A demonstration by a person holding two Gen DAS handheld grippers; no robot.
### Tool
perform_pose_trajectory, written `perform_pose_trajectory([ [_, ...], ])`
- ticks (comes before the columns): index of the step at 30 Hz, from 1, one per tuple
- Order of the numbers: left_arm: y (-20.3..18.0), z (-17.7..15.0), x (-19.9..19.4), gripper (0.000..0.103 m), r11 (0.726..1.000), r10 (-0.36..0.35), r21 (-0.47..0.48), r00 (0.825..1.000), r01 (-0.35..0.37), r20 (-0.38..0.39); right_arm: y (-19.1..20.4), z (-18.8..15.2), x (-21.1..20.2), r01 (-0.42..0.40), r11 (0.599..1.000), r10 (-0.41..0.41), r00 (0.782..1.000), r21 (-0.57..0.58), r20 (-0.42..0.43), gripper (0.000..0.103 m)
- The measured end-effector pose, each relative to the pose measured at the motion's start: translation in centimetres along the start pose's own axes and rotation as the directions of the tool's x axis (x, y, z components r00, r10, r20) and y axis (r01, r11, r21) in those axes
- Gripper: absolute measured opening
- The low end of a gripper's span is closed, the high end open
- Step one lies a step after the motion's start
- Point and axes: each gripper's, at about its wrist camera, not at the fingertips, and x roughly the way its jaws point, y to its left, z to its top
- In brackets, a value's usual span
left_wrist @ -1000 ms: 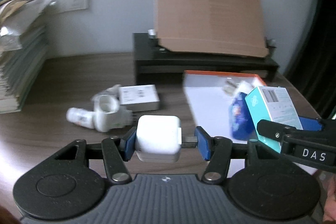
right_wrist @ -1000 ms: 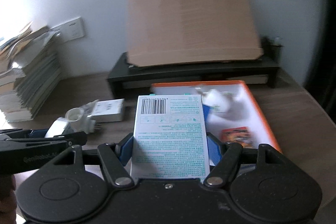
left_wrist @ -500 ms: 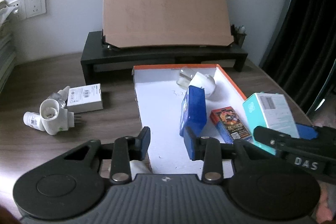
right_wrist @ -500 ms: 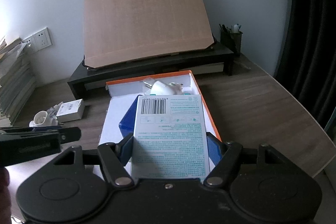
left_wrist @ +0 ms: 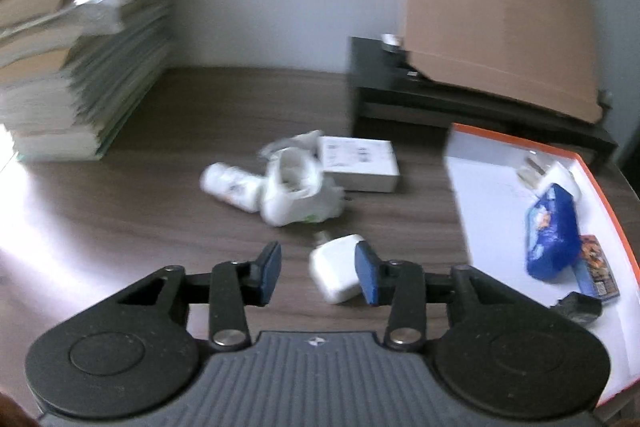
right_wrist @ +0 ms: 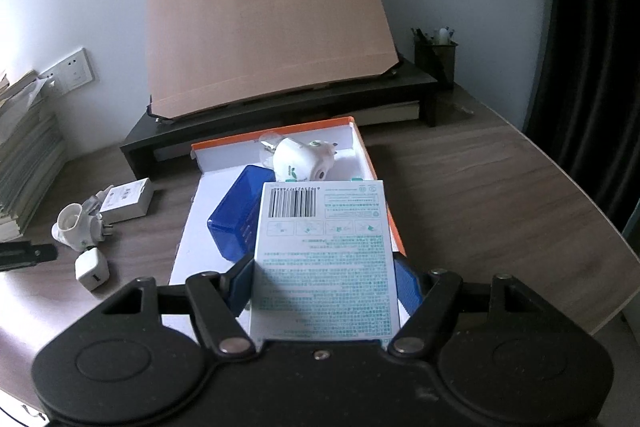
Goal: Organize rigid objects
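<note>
A white cube charger point(left_wrist: 334, 273) lies on the wooden table between the fingers of my left gripper point(left_wrist: 318, 269). It sits close to the right pad point(left_wrist: 367, 279), and a gap remains on the left side. The jaws are opening and do not press on it. The charger point(right_wrist: 92, 269) also shows in the right wrist view. My right gripper point(right_wrist: 324, 285) is shut on a white and teal box point(right_wrist: 324, 251) with a barcode, held over the near end of the orange-rimmed white tray point(right_wrist: 276, 137). The tray point(left_wrist: 600, 187) holds a blue box point(left_wrist: 552, 239), a white plug device point(right_wrist: 304, 161) and a small red box point(left_wrist: 596, 267).
A white plug adapter point(left_wrist: 288, 187), a small white bottle point(left_wrist: 230, 187) and a flat white box point(left_wrist: 360, 163) lie left of the tray. A stack of books point(left_wrist: 80, 67) stands at far left. Behind are a black stand point(right_wrist: 280, 107) bearing cardboard point(right_wrist: 264, 27), and a pen holder point(right_wrist: 436, 61).
My left gripper swung right toward the tray, then back left. The charger it gripped a second ago now rests on the table between the jaws. My right gripper moved right over the tray with its box.
</note>
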Motion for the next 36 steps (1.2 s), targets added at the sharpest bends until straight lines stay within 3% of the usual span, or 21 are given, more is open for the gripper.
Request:
perform_pose_trajectory([
  [4, 1.8, -1.1, 0.1, 0.056, 0.998, 0.051, -0.030, 0.998, -0.052, -0.032, 0.6, 0.2, 0.7, -0.020, 1.000, 0.020, 1.000, -0.015, -0.009, 0.084],
  [9, 0.4, -1.6, 1.2, 0.089, 1.000, 0.020, -0.008, 0.999, -0.020, -0.035, 1.7, 0.5, 1.6, -0.052, 0.998, 0.051, 0.998, -0.031, -0.022, 0.084],
  [13, -1.8, -1.4, 3.2, 0.095, 0.999, 0.036, 0.039, 0.999, -0.035, -0.020, 2.4, 0.8, 2.1, -0.065, 0.997, 0.064, 0.998, -0.049, -0.028, 0.084],
  [17, -3.1, -1.2, 5.8, 0.088, 0.997, 0.070, 0.037, 0.997, -0.068, -0.043, 2.6, 1.1, 2.2, -0.066, 0.996, 0.065, 0.998, -0.061, -0.025, 0.084],
  [19, -3.2, -1.2, 6.9, 0.077, 0.997, 0.077, 0.031, 0.995, -0.075, -0.068, 2.5, 1.1, 2.3, -0.062, 0.996, 0.061, 0.998, -0.061, -0.025, 0.084],
  [21, -3.1, -1.3, 7.4, 0.049, 0.998, 0.054, 0.026, 0.995, -0.052, -0.083, 2.4, 1.1, 2.3, -0.058, 0.997, 0.056, 0.998, -0.058, -0.027, 0.084],
  [23, -3.3, -1.3, 7.1, 0.042, 0.997, 0.066, 0.047, 0.996, -0.063, -0.066, 2.3, 1.0, 2.4, -0.054, 0.997, 0.052, 0.998, -0.055, -0.031, 0.084],
  [25, -3.1, -1.3, 6.6, 0.042, 0.999, 0.027, 0.030, 0.997, -0.025, -0.071, 2.2, 0.9, 2.4, -0.055, 0.997, 0.053, 0.998, -0.054, -0.032, 0.084],
  [32, -4.8, -1.1, 3.3, 0.042, 0.999, 0.007, 0.037, 1.000, -0.006, -0.016, 2.1, 1.0, 2.0, -0.072, 0.996, 0.072, 0.997, -0.052, -0.017, 0.084],
  [36, -6.7, -0.3, 0.7, 0.042, 0.997, -0.059, 0.049, 0.998, 0.058, 0.018, 2.0, 1.4, 1.5, -0.081, 0.995, 0.082, 0.997, -0.056, 0.004, 0.084],
])
